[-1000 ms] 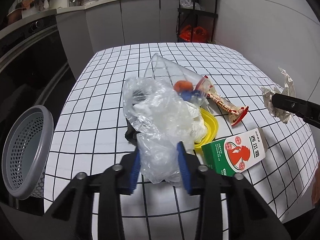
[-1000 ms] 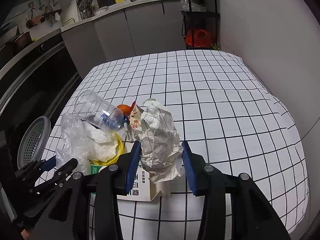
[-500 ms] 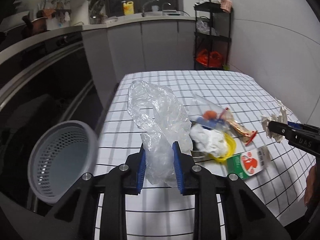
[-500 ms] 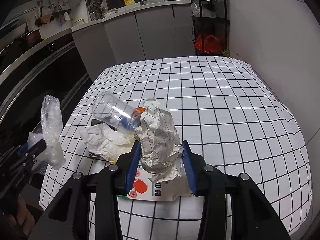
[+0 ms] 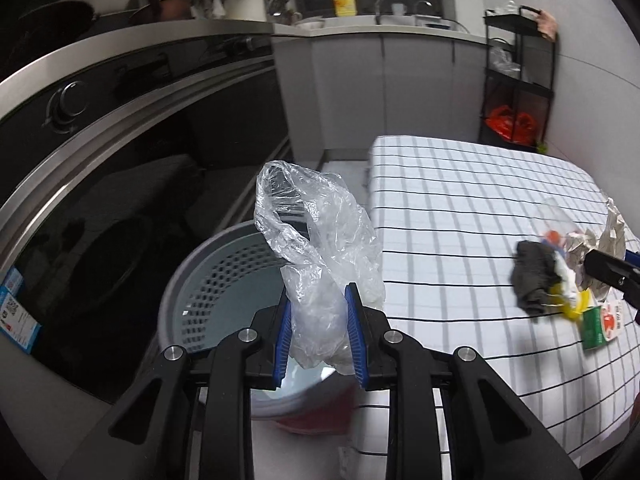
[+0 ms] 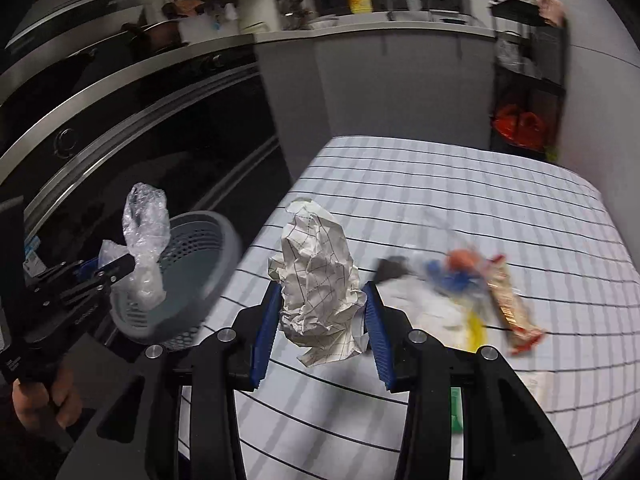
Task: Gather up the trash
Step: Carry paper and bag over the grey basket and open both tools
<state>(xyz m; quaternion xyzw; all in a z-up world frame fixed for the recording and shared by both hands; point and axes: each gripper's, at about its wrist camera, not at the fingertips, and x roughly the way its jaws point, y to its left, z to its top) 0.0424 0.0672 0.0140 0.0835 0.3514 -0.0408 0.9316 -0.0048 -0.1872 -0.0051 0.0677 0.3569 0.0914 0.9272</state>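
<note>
My left gripper (image 5: 319, 332) is shut on a crumpled clear plastic bag (image 5: 320, 248), held in the air above the grey perforated bin (image 5: 208, 280) that stands beside the table. From the right wrist view the same bag (image 6: 144, 236) hangs over the bin (image 6: 192, 276). My right gripper (image 6: 320, 328) is shut on a ball of crumpled checked paper (image 6: 316, 280), held above the table's left edge. On the checked tablecloth (image 6: 480, 208) lies a blurred pile of trash (image 6: 460, 280): a clear cup, a snack wrapper (image 6: 512, 304), a yellow lid, a black scrap.
A green and white carton (image 5: 600, 322) lies by the pile near the table's front. A dark oven front (image 5: 100, 160) runs behind the bin. A black shelf rack (image 5: 516, 80) with red bags stands at the back right. A hand (image 6: 40, 396) holds the left gripper.
Both grippers swung left and rose a little with their loads. The plastic bag went from the table pile to above the bin; the paper ball moved toward the table's left edge.
</note>
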